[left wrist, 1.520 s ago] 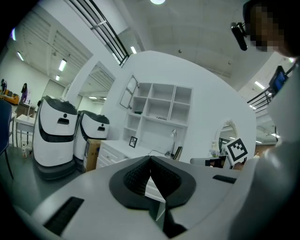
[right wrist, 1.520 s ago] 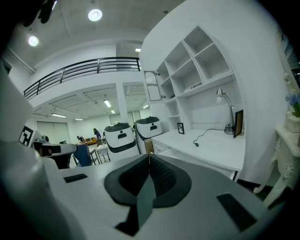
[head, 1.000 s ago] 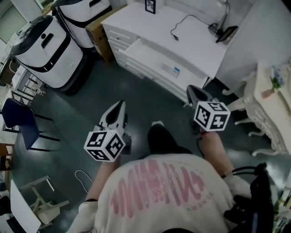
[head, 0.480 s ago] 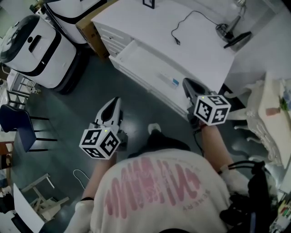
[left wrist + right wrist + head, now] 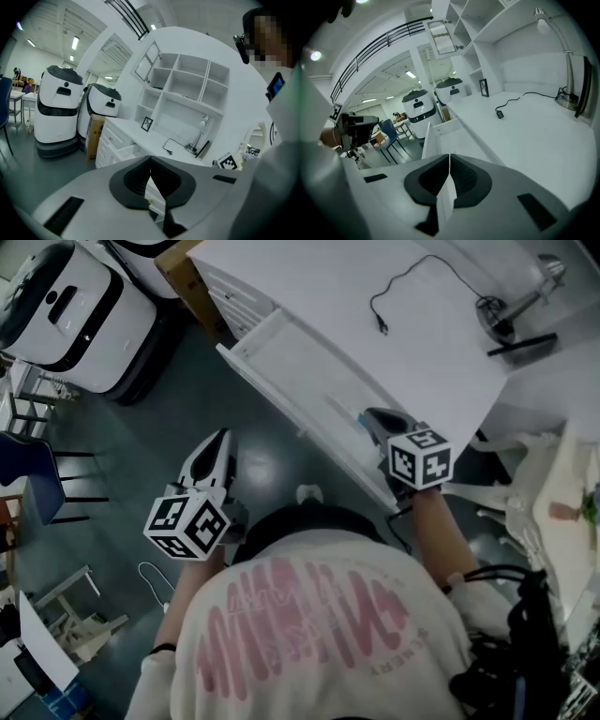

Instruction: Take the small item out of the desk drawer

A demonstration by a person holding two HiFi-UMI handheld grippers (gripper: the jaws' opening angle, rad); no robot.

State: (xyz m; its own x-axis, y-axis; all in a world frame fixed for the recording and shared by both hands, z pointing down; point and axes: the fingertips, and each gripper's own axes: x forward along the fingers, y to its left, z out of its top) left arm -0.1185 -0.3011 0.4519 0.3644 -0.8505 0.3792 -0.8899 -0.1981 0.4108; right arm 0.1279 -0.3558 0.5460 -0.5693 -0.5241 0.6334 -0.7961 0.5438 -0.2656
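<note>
Just above smooth white drawer (image 5: 457,140), ribbed right tongs (image 5: 450,157) meet.

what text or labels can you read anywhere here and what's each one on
No text reads clearly.
On the shirt: large pink print, too blurred to read.
On the small item in the drawer: any label is too small to read.
On the marker cube: square pattern, no words.

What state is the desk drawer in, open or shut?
Open: the drawer stands pulled out from the desk, its white inside showing from above in the head view.
</note>
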